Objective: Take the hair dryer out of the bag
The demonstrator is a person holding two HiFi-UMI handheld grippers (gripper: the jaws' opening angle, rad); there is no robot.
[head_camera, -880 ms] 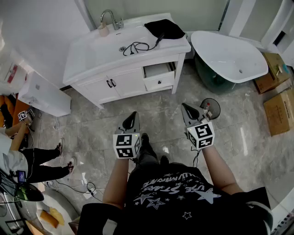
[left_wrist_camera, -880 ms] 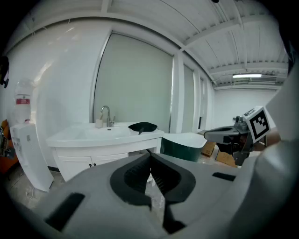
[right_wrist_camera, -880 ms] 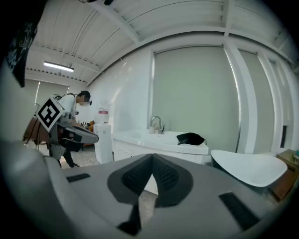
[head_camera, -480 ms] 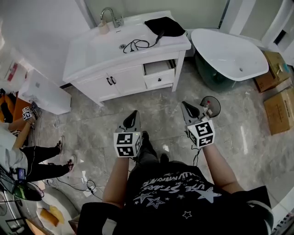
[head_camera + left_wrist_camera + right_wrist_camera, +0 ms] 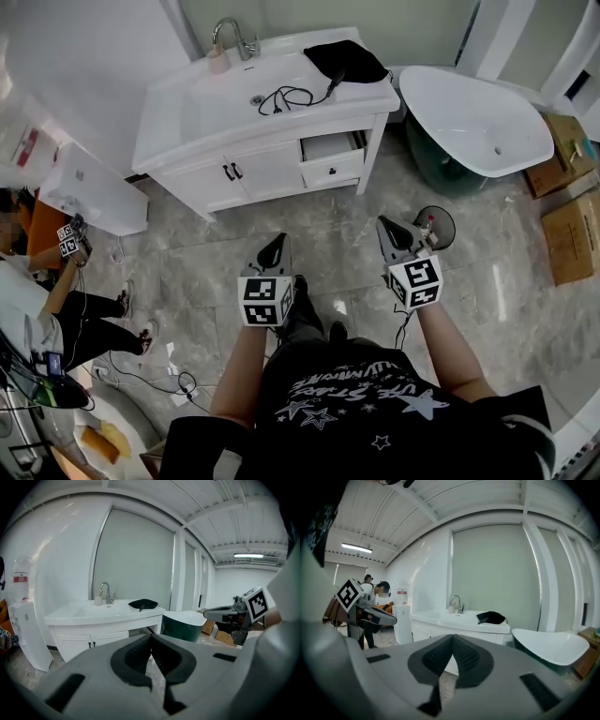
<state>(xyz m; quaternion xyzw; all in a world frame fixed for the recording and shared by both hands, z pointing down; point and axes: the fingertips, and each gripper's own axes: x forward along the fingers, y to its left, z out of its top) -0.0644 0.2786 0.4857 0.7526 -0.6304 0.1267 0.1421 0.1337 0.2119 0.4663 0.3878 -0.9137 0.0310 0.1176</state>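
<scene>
Vanity top (image 5: pixel 202 103) bears black bag (image 5: pixel 353 59), far from both closed fingers (image 5: pixel 273 251).

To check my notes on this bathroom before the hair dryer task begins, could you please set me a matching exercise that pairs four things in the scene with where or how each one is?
Things:
1. black bag
2. faucet
3. drawer
4. bathtub

Places or states:
A. on the floor, to the right of the vanity
B. pulled partly open, below the vanity top
C. lying on the right end of the vanity top
D. standing at the back edge of the vanity top, left of the black bag

Pairs: 1-C, 2-D, 3-B, 4-A.
</scene>
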